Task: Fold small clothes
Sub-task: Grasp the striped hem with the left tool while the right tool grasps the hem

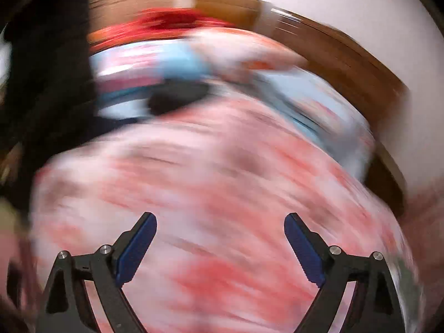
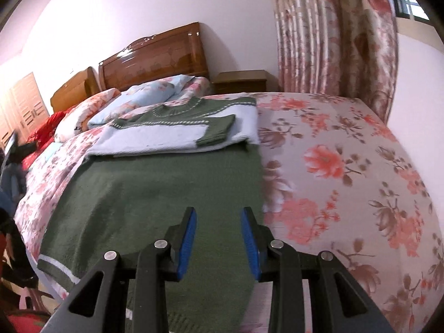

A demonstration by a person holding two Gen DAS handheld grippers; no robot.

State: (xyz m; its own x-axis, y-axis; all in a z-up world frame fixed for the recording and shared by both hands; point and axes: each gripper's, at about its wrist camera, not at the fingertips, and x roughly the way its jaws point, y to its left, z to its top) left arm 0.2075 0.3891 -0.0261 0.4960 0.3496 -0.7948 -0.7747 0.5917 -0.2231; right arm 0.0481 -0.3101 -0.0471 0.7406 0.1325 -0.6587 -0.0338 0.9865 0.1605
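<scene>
Sweater on a floral bed, both tongs gaping and empty.

The bed [image 2: 347, 166] has a wooden headboard [image 2: 155, 55], with curtains [image 2: 333, 41] beyond. The right view shows the green-and-white sweater [image 2: 155, 183] directly ahead of and under the right tongs [image 2: 219, 216], which stand partly open. The left view is blurred: only floral sheet before the wide-open left tongs [image 1: 220, 222].

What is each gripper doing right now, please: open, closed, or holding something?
Left gripper: open, holding nothing; view blurred over the floral bedspread.
Right gripper: open, holding nothing, above the green sweater.
</scene>
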